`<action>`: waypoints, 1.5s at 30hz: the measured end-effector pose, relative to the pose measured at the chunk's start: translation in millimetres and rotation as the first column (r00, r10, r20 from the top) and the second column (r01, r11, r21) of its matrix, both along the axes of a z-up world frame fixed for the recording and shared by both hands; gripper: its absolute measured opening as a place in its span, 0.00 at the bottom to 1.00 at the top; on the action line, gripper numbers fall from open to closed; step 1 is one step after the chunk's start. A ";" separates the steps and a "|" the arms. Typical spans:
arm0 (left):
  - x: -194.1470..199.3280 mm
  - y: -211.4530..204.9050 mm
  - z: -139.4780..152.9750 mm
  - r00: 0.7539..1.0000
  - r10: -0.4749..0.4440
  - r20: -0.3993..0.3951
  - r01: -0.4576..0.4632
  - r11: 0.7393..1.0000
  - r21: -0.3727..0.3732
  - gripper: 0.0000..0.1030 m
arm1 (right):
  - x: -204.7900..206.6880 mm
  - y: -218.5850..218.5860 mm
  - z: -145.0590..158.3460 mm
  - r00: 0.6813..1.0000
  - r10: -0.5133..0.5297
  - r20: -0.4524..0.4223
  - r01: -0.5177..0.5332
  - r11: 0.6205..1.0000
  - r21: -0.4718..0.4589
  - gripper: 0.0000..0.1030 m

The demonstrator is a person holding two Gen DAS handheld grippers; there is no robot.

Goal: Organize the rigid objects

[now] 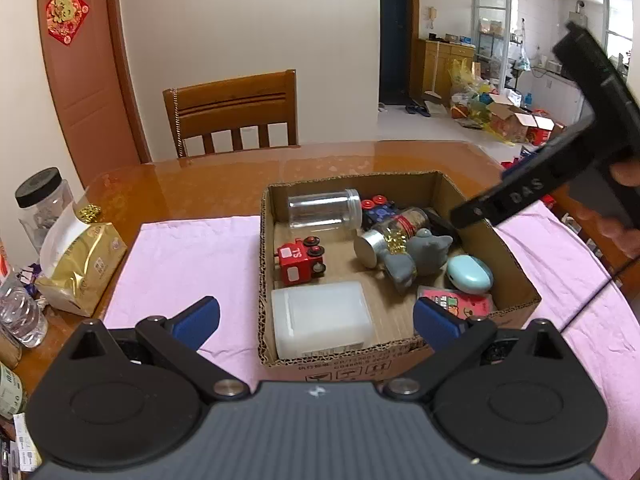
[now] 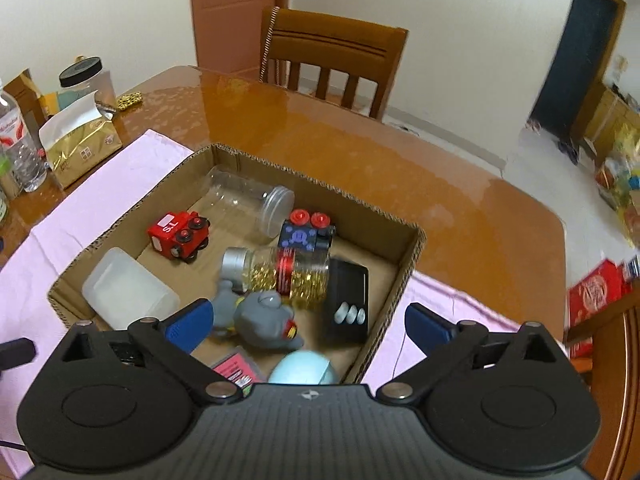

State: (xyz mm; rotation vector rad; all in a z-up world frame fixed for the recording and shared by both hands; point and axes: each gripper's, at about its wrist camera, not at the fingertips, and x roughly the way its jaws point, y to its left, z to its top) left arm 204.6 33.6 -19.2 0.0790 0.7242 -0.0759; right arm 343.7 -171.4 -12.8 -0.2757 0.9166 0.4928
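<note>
nearest the left gripper [image 1: 316, 320], jaws wide and empty, a white plastic box [image 1: 322, 326] in the cardboard box [image 1: 516, 264]: likely light, stiff, slick; grip across short sides. right gripper [image 2: 308, 326] likewise wide, empty. beyond, red toy train [image 1: 300, 262], gold-filled jar [image 2: 280, 276], clear jar [image 1: 324, 210] on its side, probably rolls

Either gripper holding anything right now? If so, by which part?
Nothing is held. The left gripper and the right gripper are both open, with nothing between the fingers, above the box of items.
</note>
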 end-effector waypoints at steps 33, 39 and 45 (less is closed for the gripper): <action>15.4 -9.7 41.6 0.974 0.097 -0.203 -0.092 0.995 0.032 0.99 | -121.7 -2.7 39.0 0.900 -0.428 -0.083 0.428 0.904 -0.012 1.00; 15.2 -8.6 41.9 0.974 0.098 -0.205 -0.093 0.995 0.033 0.99 | -122.7 -1.3 39.0 0.900 -0.428 -0.086 0.429 0.903 -0.010 1.00; 14.7 -7.7 42.8 0.974 0.101 -0.202 -0.096 0.995 0.035 0.99 | -124.6 0.1 40.6 0.900 -0.428 -0.083 0.429 0.903 -0.010 1.00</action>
